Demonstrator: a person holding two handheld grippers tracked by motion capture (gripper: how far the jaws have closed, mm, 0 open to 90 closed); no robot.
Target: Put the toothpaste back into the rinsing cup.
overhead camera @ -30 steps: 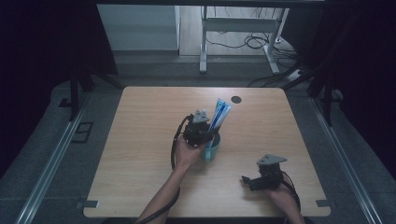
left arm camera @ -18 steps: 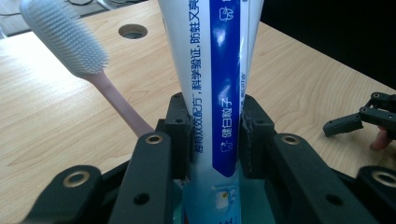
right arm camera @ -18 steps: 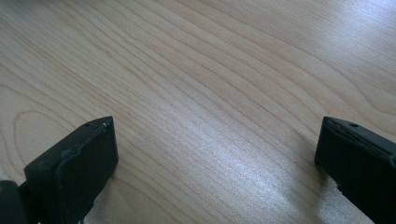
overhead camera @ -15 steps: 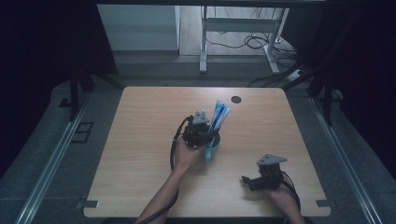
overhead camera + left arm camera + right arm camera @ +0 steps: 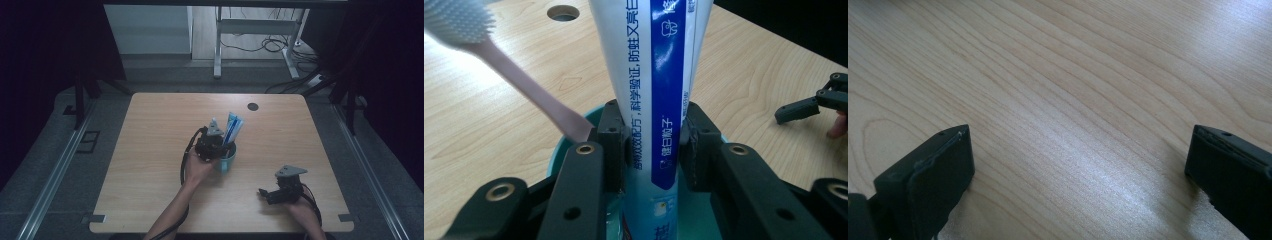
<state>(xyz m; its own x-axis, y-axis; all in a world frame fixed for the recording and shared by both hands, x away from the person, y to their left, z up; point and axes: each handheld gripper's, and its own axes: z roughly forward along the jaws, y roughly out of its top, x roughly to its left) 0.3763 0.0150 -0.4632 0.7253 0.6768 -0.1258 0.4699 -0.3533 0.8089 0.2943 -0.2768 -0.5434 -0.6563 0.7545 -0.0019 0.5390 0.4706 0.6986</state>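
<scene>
Left gripper is sitting right over the teal cup, its two black jaws standing either side of the toothpaste tube and closing in tight against its flanks; whether the pads are actually pressing or just brushing the tube, I cannot tell. That blue-and-white tube is standing upright in the cup, its flat end sticking up well above the rim. Sharing the cup is a pink toothbrush, leaning away to the left of the left gripper view with its white bristle head up in the corner. From the high view, the cup is resting near the middle of the wooden table, with the left hand holding the gripper over it. Well apart, near the table's front right edge, the right gripper is resting low over bare wood, jaws spread wide with nothing between them.
</scene>
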